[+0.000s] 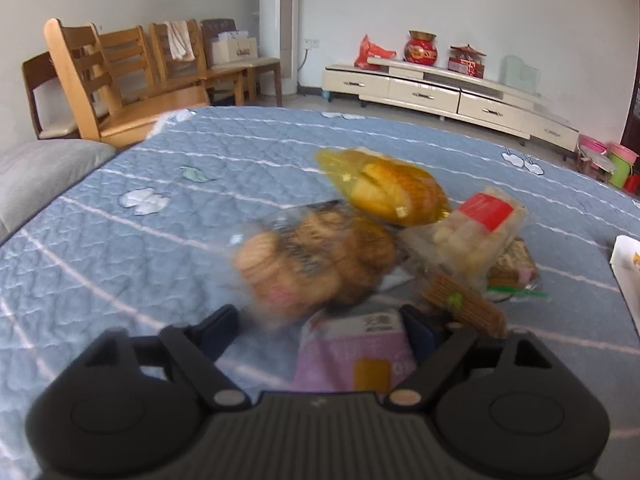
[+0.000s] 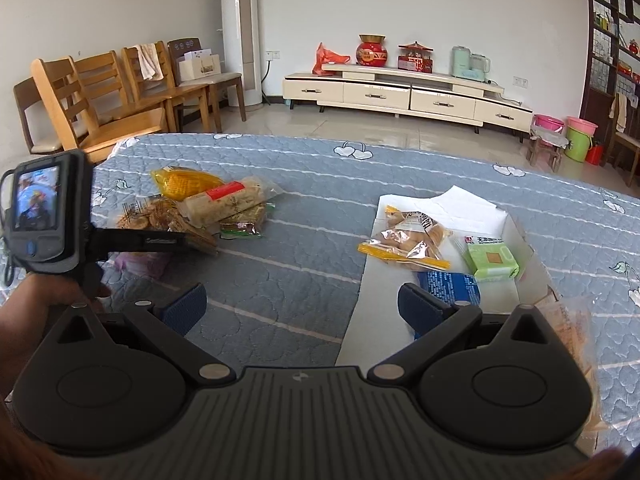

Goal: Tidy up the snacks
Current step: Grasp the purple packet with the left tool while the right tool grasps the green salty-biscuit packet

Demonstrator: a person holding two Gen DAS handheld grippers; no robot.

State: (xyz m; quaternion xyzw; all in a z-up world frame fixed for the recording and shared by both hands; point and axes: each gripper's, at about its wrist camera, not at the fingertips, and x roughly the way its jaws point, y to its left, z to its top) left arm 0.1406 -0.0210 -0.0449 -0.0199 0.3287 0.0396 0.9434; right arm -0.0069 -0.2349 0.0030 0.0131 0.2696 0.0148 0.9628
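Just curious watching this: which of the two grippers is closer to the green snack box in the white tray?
The right gripper: it hovers open at the white tray's near edge, the green snack box just ahead. The left gripper is off at the loose snack pile, away from the tray.

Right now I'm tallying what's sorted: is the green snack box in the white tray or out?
In. The green snack box lies inside the white tray, beside a blue packet.

Wooden chairs (image 2: 120, 92) line the wall beside a tall white air conditioner (image 2: 241, 32); a red vase (image 2: 372, 51) tops the cream cabinet (image 2: 400, 94), with plastic buckets (image 2: 576, 138) nearby.
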